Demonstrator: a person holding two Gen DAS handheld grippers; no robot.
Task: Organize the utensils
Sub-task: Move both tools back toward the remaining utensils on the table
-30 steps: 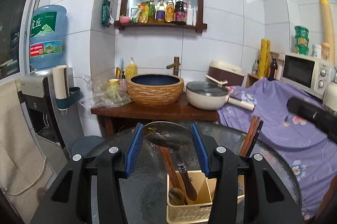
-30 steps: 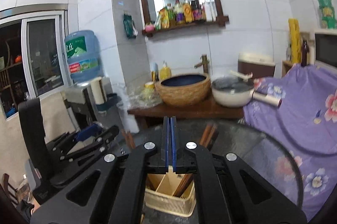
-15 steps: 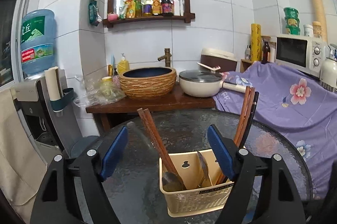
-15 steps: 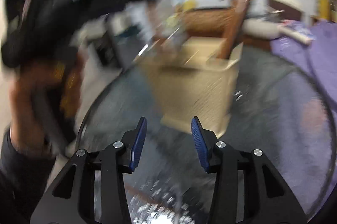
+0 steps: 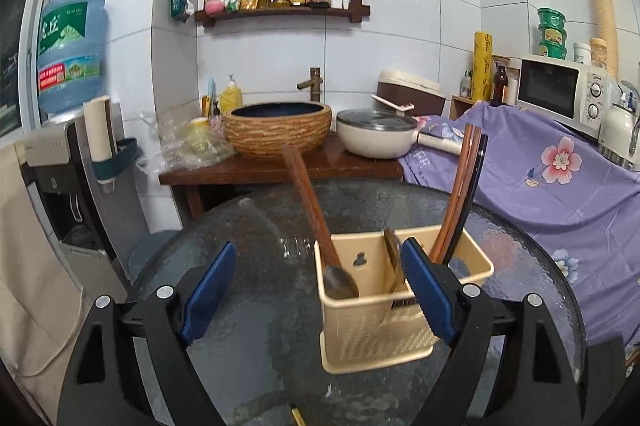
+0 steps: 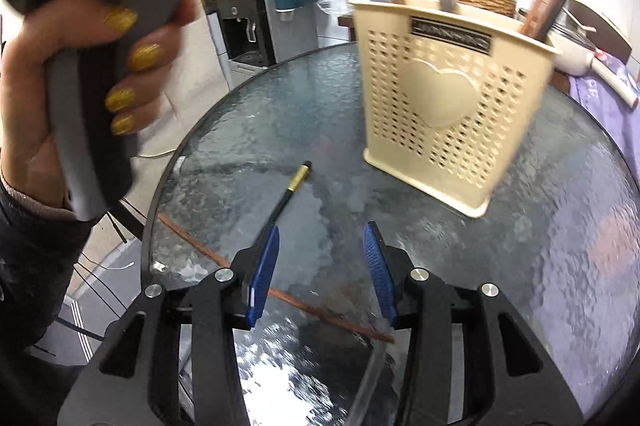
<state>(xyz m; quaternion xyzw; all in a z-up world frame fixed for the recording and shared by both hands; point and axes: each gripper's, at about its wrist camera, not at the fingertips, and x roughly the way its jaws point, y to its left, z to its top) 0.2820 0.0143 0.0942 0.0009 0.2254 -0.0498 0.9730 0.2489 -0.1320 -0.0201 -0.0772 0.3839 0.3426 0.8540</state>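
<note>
Holding chopsticks and spoons, perforated cream caddy point(image 6: 448, 98)

Home kitchen, tiled walls, microwave point(image 5: 562, 91), basin point(image 5: 277, 125) (woven-look), water dispenser point(image 6: 248, 22)

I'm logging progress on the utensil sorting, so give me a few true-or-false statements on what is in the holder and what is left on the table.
1. The cream utensil holder stands upright on the glass table. True.
2. A black chopstick with a gold tip lies on the table. True.
3. The right claw grips a brown chopstick. False: nothing sits between its open pads; the chopstick lies on the glass.
4. The holder is empty. False: a spoon and chopsticks stand in it.
</note>
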